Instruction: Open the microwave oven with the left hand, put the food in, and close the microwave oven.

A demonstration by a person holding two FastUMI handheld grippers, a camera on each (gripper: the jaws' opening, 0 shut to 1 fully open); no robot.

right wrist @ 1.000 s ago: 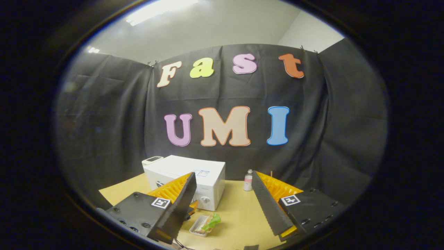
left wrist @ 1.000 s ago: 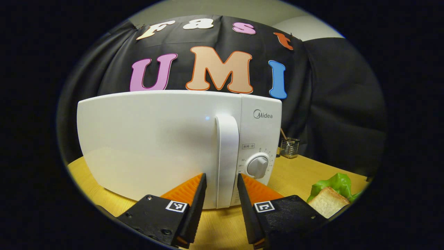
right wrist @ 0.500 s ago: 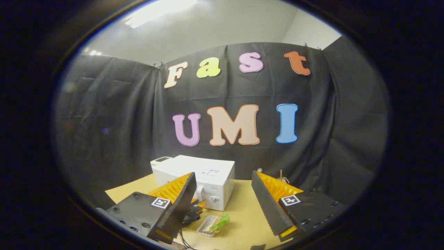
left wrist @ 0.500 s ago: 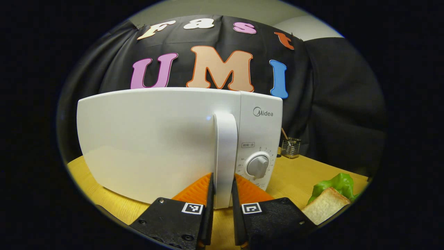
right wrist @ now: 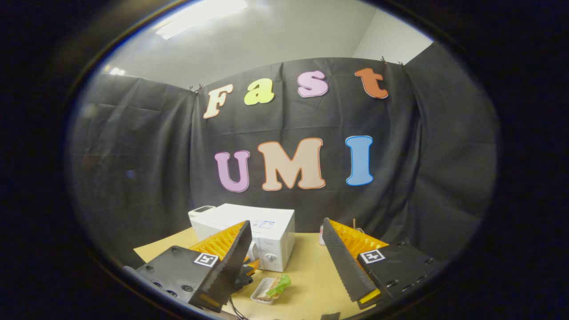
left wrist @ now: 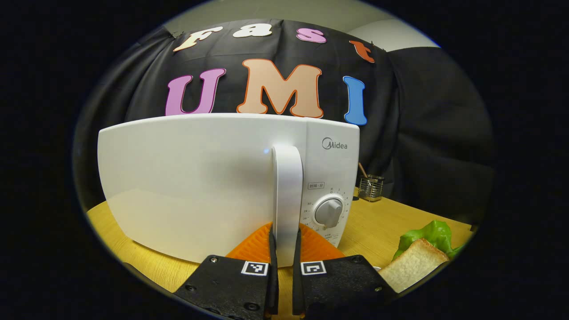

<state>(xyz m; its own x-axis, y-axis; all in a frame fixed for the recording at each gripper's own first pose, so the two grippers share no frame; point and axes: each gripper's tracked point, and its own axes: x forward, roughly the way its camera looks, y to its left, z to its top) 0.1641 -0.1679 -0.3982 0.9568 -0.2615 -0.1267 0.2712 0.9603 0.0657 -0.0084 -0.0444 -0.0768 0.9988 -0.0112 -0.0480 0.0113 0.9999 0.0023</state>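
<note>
My left gripper (left wrist: pixel 284 249) is closed on the microwave's (left wrist: pixel 200 178) door handle (left wrist: pixel 286 195), one finger pressed against each side; door is shut. My right gripper (right wrist: pixel 286 253) hangs wide apart above the table (right wrist: pixel 306 275). The food (right wrist: pixel 273 286) sits in its tray (right wrist: pixel 260 297) before the microwave
</note>
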